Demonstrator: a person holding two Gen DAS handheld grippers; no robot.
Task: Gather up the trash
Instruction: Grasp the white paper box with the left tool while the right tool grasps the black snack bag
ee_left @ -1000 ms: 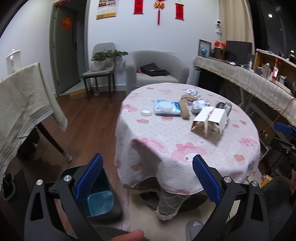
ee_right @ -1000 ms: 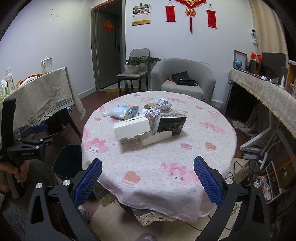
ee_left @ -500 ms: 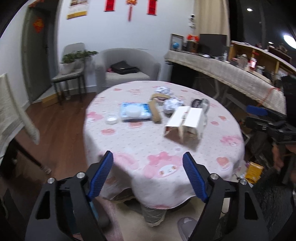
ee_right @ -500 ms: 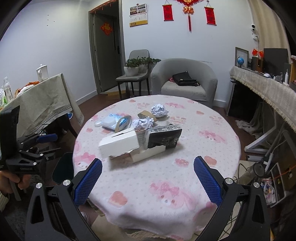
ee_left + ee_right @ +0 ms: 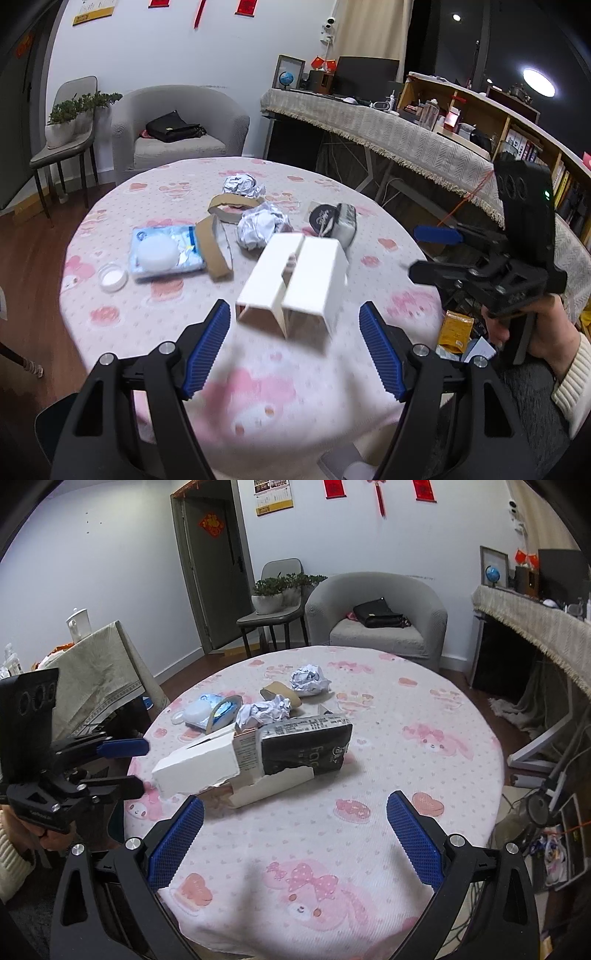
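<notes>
On the round table with a pink cloth [image 5: 147, 321] lies trash: a white cardboard box [image 5: 295, 280], a dark packet [image 5: 334, 221], two crumpled paper balls [image 5: 260, 225], a brown card strip [image 5: 214, 247], a blue packet [image 5: 166, 251] and a small clear lid [image 5: 112, 275]. My left gripper [image 5: 293, 308] hovers just short of the white box, its jaws closing, pads clear of it. My right gripper [image 5: 295, 801] stands open above the cloth, in front of the white box [image 5: 199, 764] and dark packet [image 5: 306, 747]. A hand holds each gripper.
A grey armchair [image 5: 376, 627] with a black bag and a chair with plants [image 5: 273, 602] stand behind the table. A cloth-covered sideboard [image 5: 388, 129] runs along the right. Another covered table [image 5: 99, 664] is at the left. A dark bin [image 5: 46, 428] sits on the floor.
Both grippers have come in closer over the table. The left view swung right from the floor bin onto the white box, and its jaws have narrowed. The right jaws stay wide.
</notes>
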